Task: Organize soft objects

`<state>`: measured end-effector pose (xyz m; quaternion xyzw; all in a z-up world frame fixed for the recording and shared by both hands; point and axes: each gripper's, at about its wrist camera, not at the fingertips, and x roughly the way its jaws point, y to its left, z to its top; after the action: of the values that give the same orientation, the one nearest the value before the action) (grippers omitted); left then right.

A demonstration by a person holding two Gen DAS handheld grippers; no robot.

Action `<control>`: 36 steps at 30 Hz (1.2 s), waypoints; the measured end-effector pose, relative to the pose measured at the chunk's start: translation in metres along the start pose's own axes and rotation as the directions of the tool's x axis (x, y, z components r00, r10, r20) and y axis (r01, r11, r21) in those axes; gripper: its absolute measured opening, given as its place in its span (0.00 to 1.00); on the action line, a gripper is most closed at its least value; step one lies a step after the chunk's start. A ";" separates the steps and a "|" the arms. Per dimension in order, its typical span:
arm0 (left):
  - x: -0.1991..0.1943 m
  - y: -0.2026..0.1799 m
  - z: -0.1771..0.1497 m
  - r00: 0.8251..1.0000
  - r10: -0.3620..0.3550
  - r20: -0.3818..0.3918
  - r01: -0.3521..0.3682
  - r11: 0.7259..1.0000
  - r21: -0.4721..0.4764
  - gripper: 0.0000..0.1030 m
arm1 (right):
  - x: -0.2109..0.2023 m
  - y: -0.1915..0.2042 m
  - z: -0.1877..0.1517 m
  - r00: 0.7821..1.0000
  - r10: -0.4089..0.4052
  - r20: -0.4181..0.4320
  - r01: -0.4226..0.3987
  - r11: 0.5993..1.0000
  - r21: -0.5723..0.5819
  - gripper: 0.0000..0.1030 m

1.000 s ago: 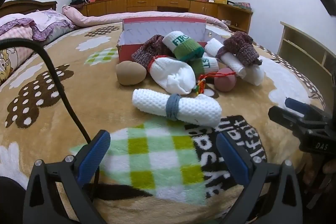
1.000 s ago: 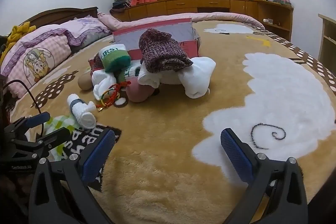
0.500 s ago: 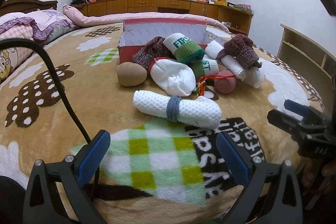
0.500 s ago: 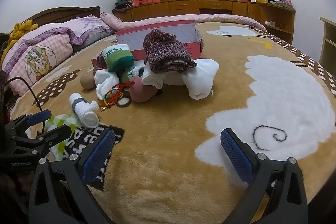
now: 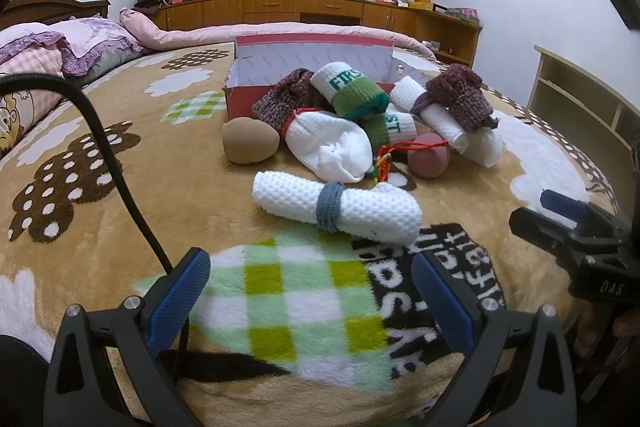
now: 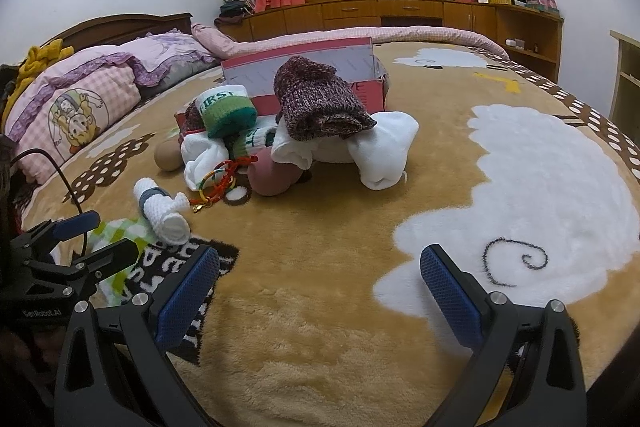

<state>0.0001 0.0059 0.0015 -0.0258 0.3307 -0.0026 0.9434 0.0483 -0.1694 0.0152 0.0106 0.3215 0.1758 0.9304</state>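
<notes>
A pile of soft things lies on the bed before an open red box (image 5: pixel 312 67) (image 6: pixel 372 91): a white rolled towel with a grey band (image 5: pixel 336 205) (image 6: pixel 164 211), white socks (image 5: pixel 332 147), a green-banded sock (image 5: pixel 352 91) (image 6: pixel 228 111), maroon knit pieces (image 5: pixel 460 95) (image 6: pixel 316 99), a tan ball (image 5: pixel 250 145) and a pink ball (image 5: pixel 428 161) (image 6: pixel 272 175). My left gripper (image 5: pixel 312 291) is open and empty, just short of the rolled towel. My right gripper (image 6: pixel 320 291) is open and empty, well short of the pile; it also shows in the left wrist view (image 5: pixel 576 223).
A red and green cord bracelet (image 6: pixel 218 183) lies by the pink ball. Pillows (image 6: pixel 80 99) lie at the left of the bed. A black cable (image 5: pixel 116 167) crosses the left side. Wooden cabinets (image 6: pixel 400 11) line the far wall, and a shelf (image 5: pixel 580 95) stands at the right.
Both grippers have drifted slightly forward toward the pile. Nothing on the bed has moved, and both jaws stay open.
</notes>
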 end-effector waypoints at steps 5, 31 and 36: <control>0.000 0.000 0.000 1.000 0.000 0.000 0.000 1.000 -0.001 1.00 | 0.000 0.000 0.000 1.000 0.000 0.000 0.000 1.000 0.000 1.00; -0.004 0.000 0.001 0.999 -0.043 0.019 0.044 0.999 -0.021 1.00 | 0.002 0.003 -0.001 1.000 0.019 -0.003 -0.019 1.000 0.002 1.00; -0.003 0.003 0.001 0.998 -0.052 0.020 0.052 0.998 -0.034 1.00 | 0.002 0.003 -0.001 1.000 0.019 -0.004 -0.019 1.000 0.002 1.00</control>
<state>-0.0018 0.0089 0.0044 -0.0509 0.3209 -0.0213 0.9455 0.0483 -0.1660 0.0136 0.0144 0.3233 0.1845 0.9280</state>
